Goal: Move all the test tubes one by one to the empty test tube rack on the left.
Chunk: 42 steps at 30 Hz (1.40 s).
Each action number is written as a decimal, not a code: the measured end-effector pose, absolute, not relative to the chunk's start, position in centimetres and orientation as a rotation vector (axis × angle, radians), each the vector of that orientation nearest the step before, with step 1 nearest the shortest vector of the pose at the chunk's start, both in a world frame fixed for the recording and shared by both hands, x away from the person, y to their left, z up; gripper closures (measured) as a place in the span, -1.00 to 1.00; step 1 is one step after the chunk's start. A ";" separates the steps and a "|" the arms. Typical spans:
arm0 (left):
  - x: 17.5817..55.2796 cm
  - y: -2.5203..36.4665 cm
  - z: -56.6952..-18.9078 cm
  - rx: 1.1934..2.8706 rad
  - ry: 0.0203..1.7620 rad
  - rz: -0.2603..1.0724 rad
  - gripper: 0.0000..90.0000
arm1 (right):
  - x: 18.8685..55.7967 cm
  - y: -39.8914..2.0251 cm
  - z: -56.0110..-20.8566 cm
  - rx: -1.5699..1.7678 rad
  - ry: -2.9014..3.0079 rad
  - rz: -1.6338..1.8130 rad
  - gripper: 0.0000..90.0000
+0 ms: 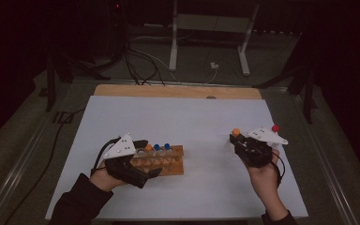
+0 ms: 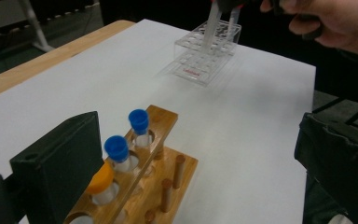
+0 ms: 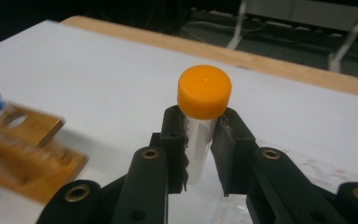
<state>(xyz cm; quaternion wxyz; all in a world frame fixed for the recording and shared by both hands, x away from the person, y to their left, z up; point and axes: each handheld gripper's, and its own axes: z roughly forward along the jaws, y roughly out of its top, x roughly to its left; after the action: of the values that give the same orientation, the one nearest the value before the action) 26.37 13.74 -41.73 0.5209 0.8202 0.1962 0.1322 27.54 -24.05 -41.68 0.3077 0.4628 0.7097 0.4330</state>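
Overhead, a white sheet (image 1: 178, 117) covers the wooden table (image 1: 178, 91).

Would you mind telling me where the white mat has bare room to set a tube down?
The white mat is bare across its far half, up to the wooden table edge, and in the middle strip between the wooden rack and the clear rack. It is crowded around the wooden rack beside the left gripper, and at the clear rack under the right gripper.
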 end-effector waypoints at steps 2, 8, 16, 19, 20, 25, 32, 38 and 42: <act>26.4 13.5 -41.6 1.968 0.461 0.308 -0.96 | 27.2 -23.6 -42.0 1.210 1.905 1.147 0.65; 26.5 12.8 -41.3 1.968 0.446 0.295 -0.93 | 25.9 -22.3 -42.8 1.159 1.987 1.169 0.65; 26.7 11.0 -40.8 1.973 0.399 0.248 -0.88 | 24.3 -20.7 -43.5 1.081 2.063 1.184 0.65; 26.9 10.0 -40.5 1.977 0.372 0.235 -0.86 | 23.9 -20.0 -43.8 1.059 2.092 1.185 0.65; 26.9 9.8 -40.5 1.976 0.367 0.234 -0.85 | 23.8 -19.8 -43.8 1.046 2.104 1.183 0.65; 27.2 8.2 -40.3 1.972 0.338 0.206 -0.76 | 23.5 -19.4 -44.0 1.026 2.124 1.194 0.65; 27.6 6.0 -40.4 1.973 0.310 0.161 -0.56 | 23.0 -18.8 -44.0 0.997 2.143 1.205 0.65; 28.0 3.8 -40.8 1.983 0.283 0.115 -0.25 | 22.9 -18.4 -44.2 0.974 2.160 1.203 0.65; 28.3 2.6 -41.2 1.989 0.291 0.126 -0.10 | 22.8 -18.3 -44.2 0.964 2.164 1.206 0.65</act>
<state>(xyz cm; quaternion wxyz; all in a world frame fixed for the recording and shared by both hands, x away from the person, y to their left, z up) 28.35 2.58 -41.16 0.5344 0.8347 0.1222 0.0528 22.77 -18.29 -44.24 0.2393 0.3521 0.7904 0.4405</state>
